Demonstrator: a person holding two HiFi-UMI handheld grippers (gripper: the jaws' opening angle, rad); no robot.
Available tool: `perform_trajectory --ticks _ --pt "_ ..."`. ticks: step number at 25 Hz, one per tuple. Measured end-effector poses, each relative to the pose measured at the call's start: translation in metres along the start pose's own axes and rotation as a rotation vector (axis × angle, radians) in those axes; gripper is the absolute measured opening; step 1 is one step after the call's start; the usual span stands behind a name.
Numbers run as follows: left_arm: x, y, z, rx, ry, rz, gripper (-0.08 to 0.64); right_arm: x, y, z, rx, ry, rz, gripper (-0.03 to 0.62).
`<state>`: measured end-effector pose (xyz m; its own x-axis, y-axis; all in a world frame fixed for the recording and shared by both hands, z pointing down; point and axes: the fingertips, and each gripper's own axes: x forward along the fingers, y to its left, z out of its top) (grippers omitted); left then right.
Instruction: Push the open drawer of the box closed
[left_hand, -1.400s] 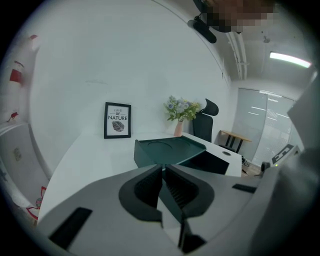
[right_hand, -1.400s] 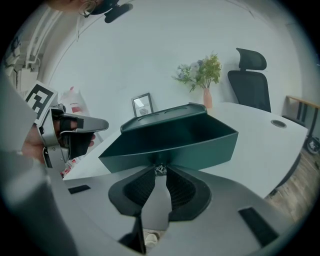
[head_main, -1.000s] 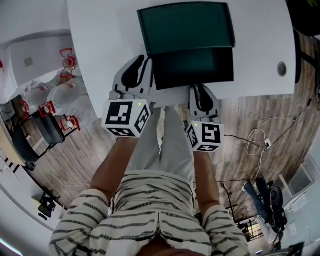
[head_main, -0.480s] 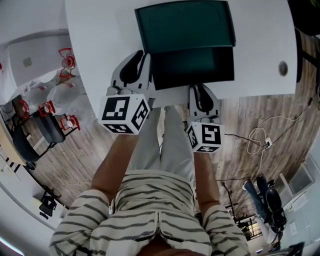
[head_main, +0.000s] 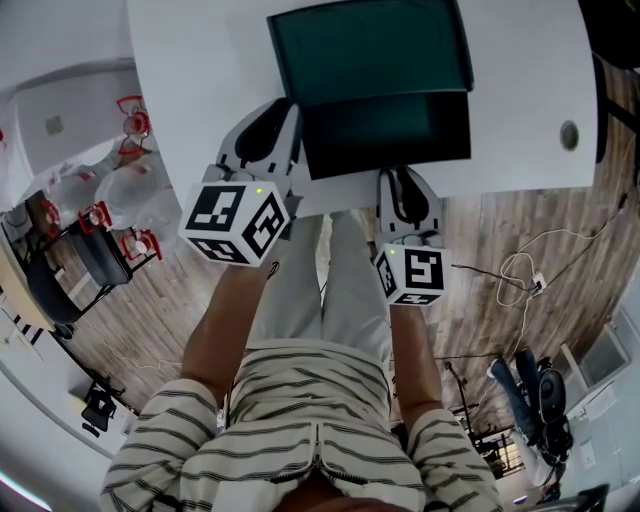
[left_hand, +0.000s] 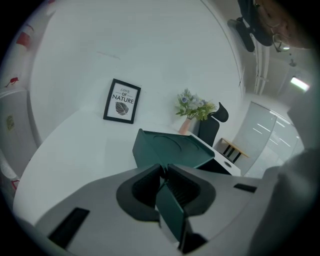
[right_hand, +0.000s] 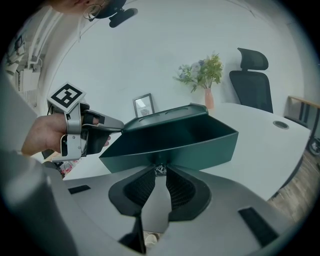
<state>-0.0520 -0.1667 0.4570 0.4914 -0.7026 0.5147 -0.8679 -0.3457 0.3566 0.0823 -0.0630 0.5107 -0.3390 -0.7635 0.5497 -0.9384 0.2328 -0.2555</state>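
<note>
**Both tools clamped on the open drawer; left one rolled**

The left tool (left_hand: 163, 172) has its jaws drawn in close, and a thin dark-green panel runs between them. This panel is the left wall (left_hand: 172, 220) of the drawer (head_main: 385, 130), gripped near its front corner. The right tool (right_hand: 160, 169) is also nearly closed. Only a narrow slit shows between its pads, and its tips pinch a small silvery knob (right_hand: 160, 172) in the middle of the drawer's front face. In the right gripper view, the left tool reaches in from the side, held in a hand (right_hand: 42, 135), with its tip against the drawer's left front corner.

The dark-green box (head_main: 370, 45) sits on the white counter (head_main: 200, 60). Its drawer is pulled out toward the person, and the front edge lies close to the counter's near edge. The drawer's interior is open to view from above.

Compared with a second ago, the left tool's marker cube (head_main: 235, 222) sits a little further left and higher in the head view. It has also rolled, so more of its right-hand face shows. The right tool and its cube (head_main: 412, 272) are where they were, and its jaws are as narrow as before. The drawer stands out from the box as far as before.
</note>
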Motion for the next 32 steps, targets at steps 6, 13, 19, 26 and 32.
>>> perform_trajectory --ticks 6,13,19,26,32 --pt "0.001 0.001 0.000 -0.009 0.004 -0.005 0.049 0.009 0.002 0.009 -0.006 -0.008 0.007 0.078" --pt "0.001 0.000 -0.001 -0.028 0.005 -0.018 0.049 0.014 -0.002 0.016 -0.011 -0.007 0.005 0.078" --pt "0.001 0.002 -0.001 -0.038 0.001 -0.023 0.049 0.020 -0.001 0.020 -0.017 -0.005 0.010 0.078" --pt "0.002 0.002 -0.001 -0.051 -0.001 -0.027 0.051 0.024 0.000 0.022 -0.012 -0.010 0.010 0.078" --pt "0.002 0.002 -0.002 -0.060 -0.001 -0.027 0.051 0.030 -0.004 0.027 -0.013 -0.015 0.011 0.078"
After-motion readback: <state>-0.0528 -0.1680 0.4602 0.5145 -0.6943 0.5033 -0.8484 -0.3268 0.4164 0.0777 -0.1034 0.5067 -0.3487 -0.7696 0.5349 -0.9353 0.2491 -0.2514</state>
